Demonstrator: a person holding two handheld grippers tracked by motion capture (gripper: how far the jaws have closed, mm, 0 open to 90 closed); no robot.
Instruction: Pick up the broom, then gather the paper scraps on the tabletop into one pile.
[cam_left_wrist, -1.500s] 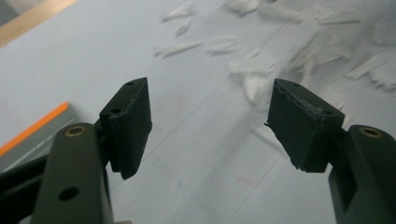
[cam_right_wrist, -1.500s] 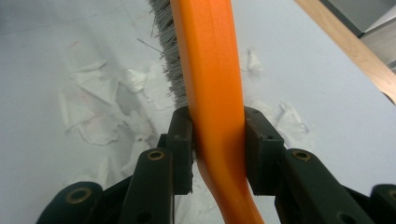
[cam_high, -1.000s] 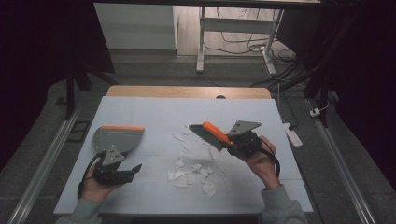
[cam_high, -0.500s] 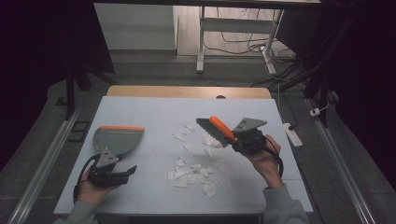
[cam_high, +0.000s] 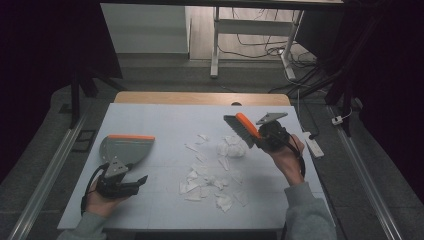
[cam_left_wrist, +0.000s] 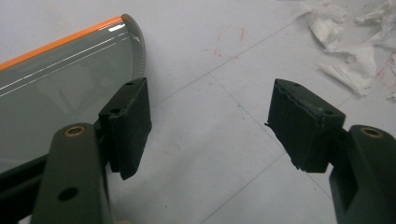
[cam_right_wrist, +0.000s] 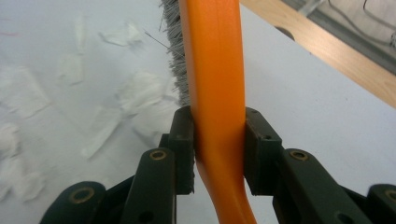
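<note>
A grey dustpan (cam_high: 125, 148) with an orange front lip lies on the white table at the left; its glossy pan (cam_left_wrist: 60, 88) sits just left of my left gripper's jaws. My left gripper (cam_high: 141, 179) (cam_left_wrist: 210, 126) is open, with nothing between its pads, near the table's front left. My right gripper (cam_high: 260, 138) (cam_right_wrist: 218, 144) is shut on the orange handle of a hand brush (cam_high: 243, 128) (cam_right_wrist: 215, 70), whose grey bristles hover by the torn white paper scraps (cam_high: 210, 175) (cam_right_wrist: 140, 98) scattered over the table's middle.
The white table top (cam_high: 165, 120) ends in a wooden strip (cam_high: 200, 98) at the far edge. A white power strip (cam_high: 314, 145) lies off the right edge. A desk leg and cables (cam_high: 260, 45) stand on the floor beyond.
My right gripper has carried the brush rightward and a little farther back, away from the scraps' middle. My left gripper has drawn back toward the table's front, off the dustpan.
</note>
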